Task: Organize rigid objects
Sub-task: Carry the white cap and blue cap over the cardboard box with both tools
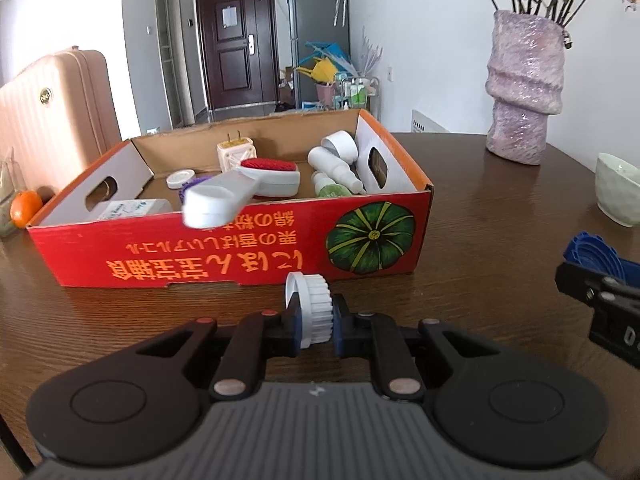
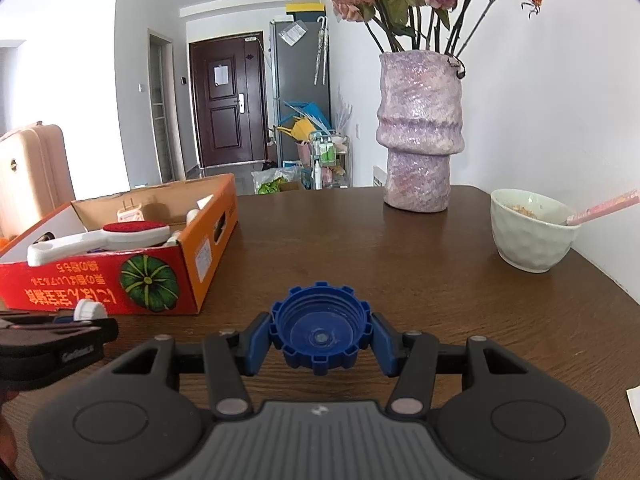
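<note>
The left hand-held gripper (image 1: 316,312) pinches a white ribbed plastic cap (image 1: 314,306) between its blue pads, the cap standing on edge just above the dark brown wooden surface (image 1: 460,264). Directly ahead of it sits the red and orange cardboard box printed with a green pumpkin (image 1: 240,256) — open-topped and already holding a white lint brush with a red pad (image 1: 248,188), a cream plug adapter (image 1: 236,152), white bottles (image 1: 336,164) and a small round white lid (image 1: 181,179).

The right hand-held gripper (image 2: 322,332) is clamped on a large blue notched plastic bottle cap (image 2: 320,326), its hollow side facing the camera, to the right of the box.

Farther back on the surface stand a lilac textured vase of dried roses (image 2: 420,132) and a pale green bowl (image 2: 528,232) — well apart from the box.
</note>
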